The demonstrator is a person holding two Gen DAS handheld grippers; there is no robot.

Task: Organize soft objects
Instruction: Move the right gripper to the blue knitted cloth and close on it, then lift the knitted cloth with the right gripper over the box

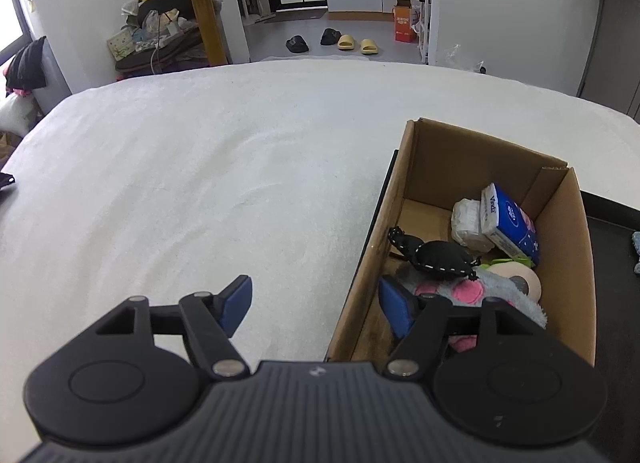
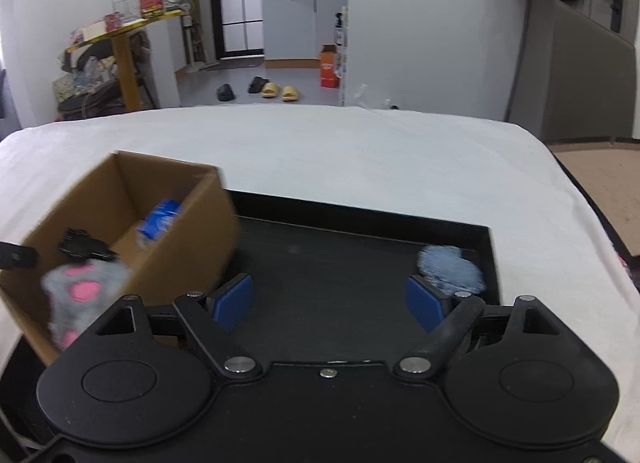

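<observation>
A brown cardboard box (image 1: 566, 263) stands on the white bed and holds a grey-and-pink plush (image 1: 472, 291), a black pouch (image 1: 440, 257), a blue tissue pack (image 1: 512, 223), a white wad (image 1: 466, 223) and a beige roll (image 1: 520, 277). My left gripper (image 1: 316, 309) is open and empty, straddling the box's left wall. The box (image 2: 188, 259) also shows in the right wrist view, with the plush (image 2: 82, 287) at its near end. My right gripper (image 2: 328, 303) is open and empty above a black tray (image 2: 320, 263). A blue-grey soft cloth (image 2: 450, 267) lies at the tray's right, just beyond the right fingertip.
The white bed cover (image 1: 200, 183) spreads wide to the left and beyond the box. The tray's raised rim (image 2: 494, 263) runs close beside the cloth. Slippers (image 1: 352, 41), a yellow table (image 1: 204, 3) and an orange carton (image 1: 404, 21) stand on the floor past the bed.
</observation>
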